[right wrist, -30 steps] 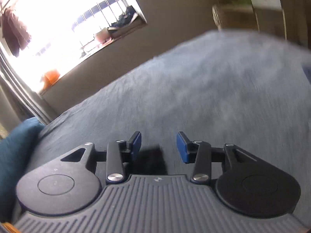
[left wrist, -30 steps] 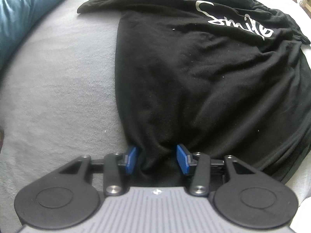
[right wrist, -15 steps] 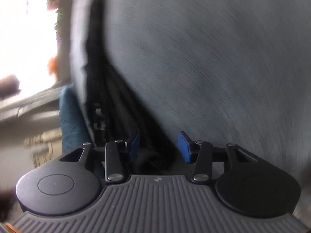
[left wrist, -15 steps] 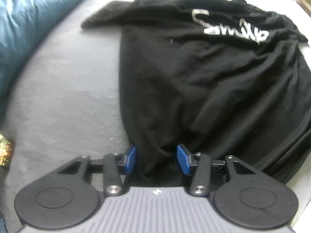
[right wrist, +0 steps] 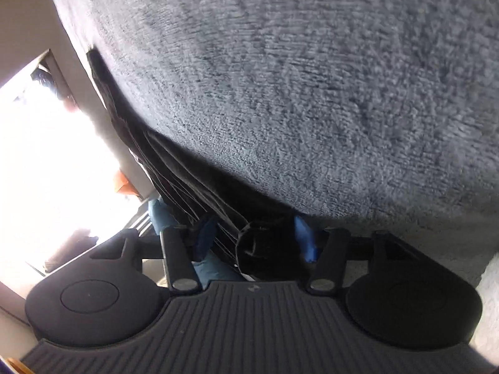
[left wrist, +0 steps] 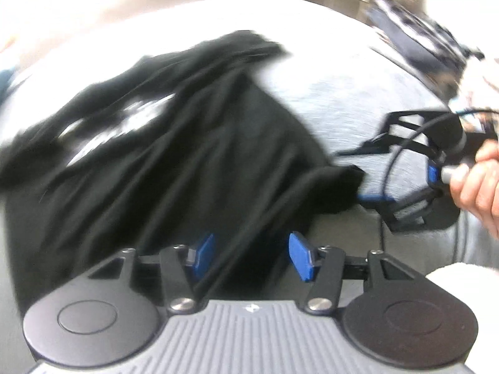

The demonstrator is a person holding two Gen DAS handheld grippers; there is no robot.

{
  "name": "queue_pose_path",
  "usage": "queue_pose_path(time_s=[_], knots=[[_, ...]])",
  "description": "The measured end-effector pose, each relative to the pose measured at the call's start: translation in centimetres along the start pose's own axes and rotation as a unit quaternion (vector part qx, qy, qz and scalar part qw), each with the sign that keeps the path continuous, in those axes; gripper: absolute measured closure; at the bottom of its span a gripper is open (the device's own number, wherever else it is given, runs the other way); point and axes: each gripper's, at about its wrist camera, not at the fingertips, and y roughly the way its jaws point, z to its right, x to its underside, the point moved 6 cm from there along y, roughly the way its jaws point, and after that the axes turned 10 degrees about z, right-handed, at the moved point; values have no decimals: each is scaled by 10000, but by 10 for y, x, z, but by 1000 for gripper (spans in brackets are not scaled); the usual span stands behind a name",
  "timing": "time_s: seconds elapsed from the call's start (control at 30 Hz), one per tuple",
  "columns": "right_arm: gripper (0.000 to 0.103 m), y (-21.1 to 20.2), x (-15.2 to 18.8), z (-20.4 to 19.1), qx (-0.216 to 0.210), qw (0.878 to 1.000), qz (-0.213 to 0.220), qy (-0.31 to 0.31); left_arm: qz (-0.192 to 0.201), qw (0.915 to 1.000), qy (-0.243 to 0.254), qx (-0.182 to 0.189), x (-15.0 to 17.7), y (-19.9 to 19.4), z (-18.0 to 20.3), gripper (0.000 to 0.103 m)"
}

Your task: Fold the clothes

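Observation:
A black T-shirt (left wrist: 162, 162) with white lettering lies crumpled on the grey blanket (left wrist: 343, 93), blurred by motion. My left gripper (left wrist: 251, 254) sits at its near hem. Its jaws are opening, with loose folds of cloth running between the blue pads (left wrist: 301, 255). At the right a hand (left wrist: 474, 180) holds my right gripper (left wrist: 358, 176) at the shirt's corner. In the right wrist view my right gripper (right wrist: 254, 238) is closing on a bunch of the black T-shirt (right wrist: 174, 168). The cloth stretches away from it in taut folds over the blanket (right wrist: 312, 78).
The grey blanket spreads wide to the right of the shirt. A bright window (right wrist: 37, 171) and a teal pillow (right wrist: 159, 215) show at the left of the right wrist view. Blurred furniture (left wrist: 405, 25) stands beyond the bed's far edge.
My left gripper has swung and rolled, dragging the hem, and the shirt now lies slanted with the lettering at the left. The right gripper rolled, came down and closed on the corner.

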Motion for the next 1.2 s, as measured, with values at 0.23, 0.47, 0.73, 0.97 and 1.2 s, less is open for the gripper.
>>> queue_pose_path(time_s=[0.23, 0.47, 0.73, 0.97, 1.2], knots=[[92, -9, 21, -21, 85, 9915, 49, -1298, 69, 9937, 1052, 383, -21, 30, 45, 50], [95, -6, 65, -76, -298, 9445, 91, -3271, -126, 9970, 530, 555, -13, 23, 42, 99], [92, 82, 163, -138, -698, 8107, -1292, -5668, -537, 9602, -2616, 821, 18, -2, -18, 100], [74, 81, 189, -124, -597, 7908, -1555, -5889, -655, 9331, -3418, 904, 37, 2, -42, 100], [68, 49, 82, -128, -688, 8808, -469, -4661, -603, 9222, -3671, 1056, 43, 8, -49, 100]])
